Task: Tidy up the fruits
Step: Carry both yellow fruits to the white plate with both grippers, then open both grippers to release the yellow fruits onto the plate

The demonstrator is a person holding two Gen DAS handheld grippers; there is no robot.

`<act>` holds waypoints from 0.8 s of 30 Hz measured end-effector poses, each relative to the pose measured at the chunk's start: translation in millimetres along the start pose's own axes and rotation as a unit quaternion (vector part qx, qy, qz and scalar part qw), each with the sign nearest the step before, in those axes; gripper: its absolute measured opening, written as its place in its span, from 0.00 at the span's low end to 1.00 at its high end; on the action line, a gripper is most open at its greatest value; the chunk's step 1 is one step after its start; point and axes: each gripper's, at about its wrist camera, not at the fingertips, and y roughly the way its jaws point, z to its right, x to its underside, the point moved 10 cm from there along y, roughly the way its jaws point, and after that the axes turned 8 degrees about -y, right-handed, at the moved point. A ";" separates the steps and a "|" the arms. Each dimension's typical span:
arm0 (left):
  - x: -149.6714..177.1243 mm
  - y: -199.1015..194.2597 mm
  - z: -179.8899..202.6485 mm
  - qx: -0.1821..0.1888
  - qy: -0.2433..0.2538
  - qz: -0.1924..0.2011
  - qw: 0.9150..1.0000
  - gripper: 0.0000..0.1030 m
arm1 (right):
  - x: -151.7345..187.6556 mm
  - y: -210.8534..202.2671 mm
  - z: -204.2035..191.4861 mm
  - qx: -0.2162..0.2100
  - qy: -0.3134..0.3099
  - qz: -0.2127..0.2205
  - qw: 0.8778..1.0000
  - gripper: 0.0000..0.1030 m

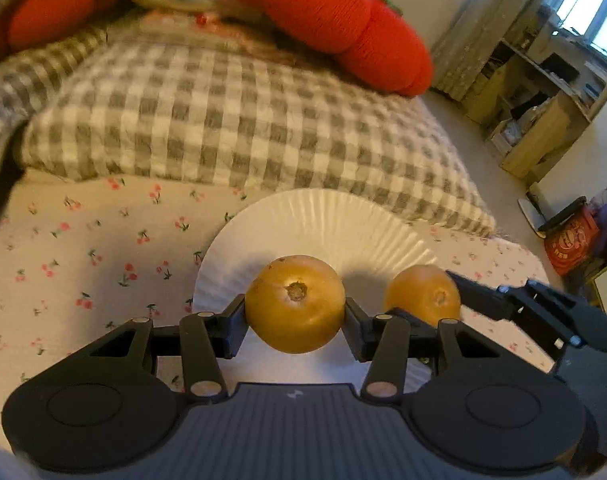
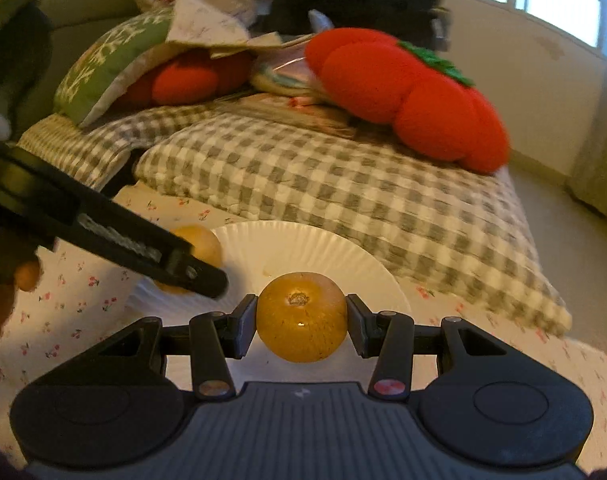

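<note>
My left gripper (image 1: 295, 312) is shut on a round yellow-brown fruit (image 1: 295, 304) and holds it over the near edge of a white paper plate (image 1: 315, 220). My right gripper (image 2: 302, 318) is shut on a second yellow-brown fruit (image 2: 302, 316) over the same plate (image 2: 303, 248). In the left wrist view the right gripper's fruit (image 1: 421, 294) and black fingers (image 1: 487, 296) show at the right. In the right wrist view the left gripper's finger (image 2: 143, 250) crosses from the left, partly hiding its fruit (image 2: 201, 242).
The plate lies on a cherry-print sheet (image 1: 83, 264). A grey checked quilt (image 1: 239, 120) is folded behind it, with red tomato-shaped cushions (image 2: 407, 92) and a green pillow (image 2: 107, 64) on top. Shelves (image 1: 543, 92) and a red bag (image 1: 571, 244) stand on the floor at right.
</note>
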 end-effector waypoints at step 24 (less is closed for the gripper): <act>1.5 13.3 17.0 0.002 0.081 0.051 0.995 0.63 | 17.6 17.1 -7.3 0.041 -0.048 0.001 0.998 0.60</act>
